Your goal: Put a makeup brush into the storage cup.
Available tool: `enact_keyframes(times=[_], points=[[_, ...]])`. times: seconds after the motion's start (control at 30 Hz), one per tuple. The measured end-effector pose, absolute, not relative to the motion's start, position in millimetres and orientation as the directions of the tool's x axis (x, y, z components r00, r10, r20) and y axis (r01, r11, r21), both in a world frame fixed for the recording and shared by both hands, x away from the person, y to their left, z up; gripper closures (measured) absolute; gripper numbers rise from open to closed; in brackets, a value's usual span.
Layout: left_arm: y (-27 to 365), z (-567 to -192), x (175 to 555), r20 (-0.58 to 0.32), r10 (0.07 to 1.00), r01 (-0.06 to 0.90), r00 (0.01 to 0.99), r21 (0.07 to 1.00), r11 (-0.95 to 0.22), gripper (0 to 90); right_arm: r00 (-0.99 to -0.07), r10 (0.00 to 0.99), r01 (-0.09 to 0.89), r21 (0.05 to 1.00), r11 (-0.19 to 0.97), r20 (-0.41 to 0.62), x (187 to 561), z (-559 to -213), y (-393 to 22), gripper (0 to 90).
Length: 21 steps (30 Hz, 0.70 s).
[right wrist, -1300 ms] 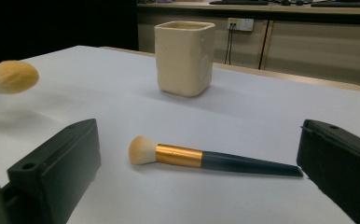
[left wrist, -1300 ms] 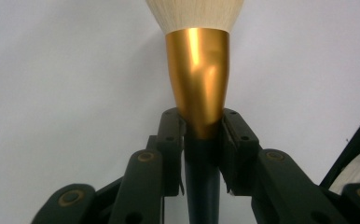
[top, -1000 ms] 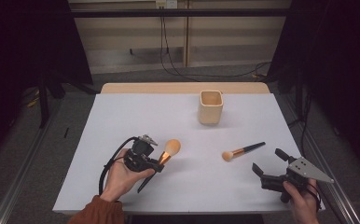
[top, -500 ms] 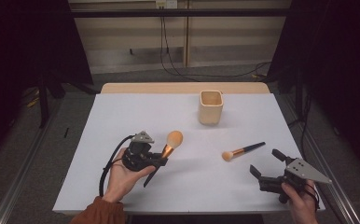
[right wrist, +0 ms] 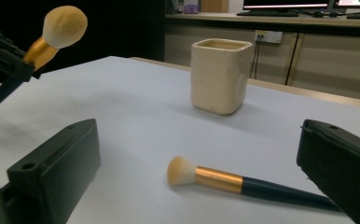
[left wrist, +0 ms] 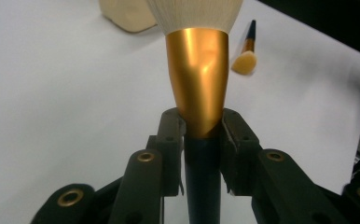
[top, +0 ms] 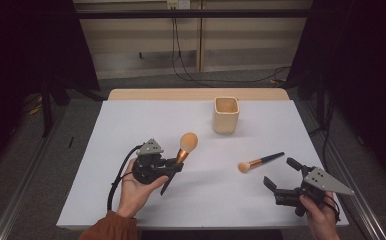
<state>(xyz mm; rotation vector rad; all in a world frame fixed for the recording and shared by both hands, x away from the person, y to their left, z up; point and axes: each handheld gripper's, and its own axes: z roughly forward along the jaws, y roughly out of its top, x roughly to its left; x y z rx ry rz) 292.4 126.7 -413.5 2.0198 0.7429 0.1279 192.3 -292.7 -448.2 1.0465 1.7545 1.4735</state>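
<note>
Round-headed powder brush (top: 186,147) with gold ferrule, clamped tilted in left tool (top: 177,165) above white surface (top: 131,125); right tool (top: 280,175) stands apart, empty.

High view: fixed above the near edge of the white-topped desk (top: 131,135), looking forward and down. Left gripper view: very close, along its jaws at the gold-collared round brush (left wrist: 197,74). Right gripper view: low over the desk, facing the far edge. All three share the cream square ceramic cup (right wrist: 220,81) and the small flat dark-handled brush (right wrist: 243,182).
</note>
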Motion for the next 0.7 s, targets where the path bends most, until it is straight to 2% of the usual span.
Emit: enact_keyframes(times=[0.23, 0.43, 0.7], points=[[125.0, -408.9, 288.4, -0.195, 0.535, 0.408, 0.822, 0.857, -0.315, 71.7, -0.548, 0.836, 0.163, 0.983, 0.084, 0.019, 196.7, -441.2, -279.3, 0.0], [120.9, -403.1, 277.8, -0.147, 0.52, 0.336, 0.842, 0.896, -0.291, 71.7, -0.586, 0.809, 0.171, 0.983, 0.072, 0.043, 199.4, -433.7, -269.9, 0.0], [110.1, -399.0, 272.5, -0.151, 0.495, 0.311, 0.855, 0.914, -0.259, 71.8, -0.622, 0.782, 0.133, 0.99, 0.054, 0.041, 206.9, -415.9, -255.2, 0.0]])
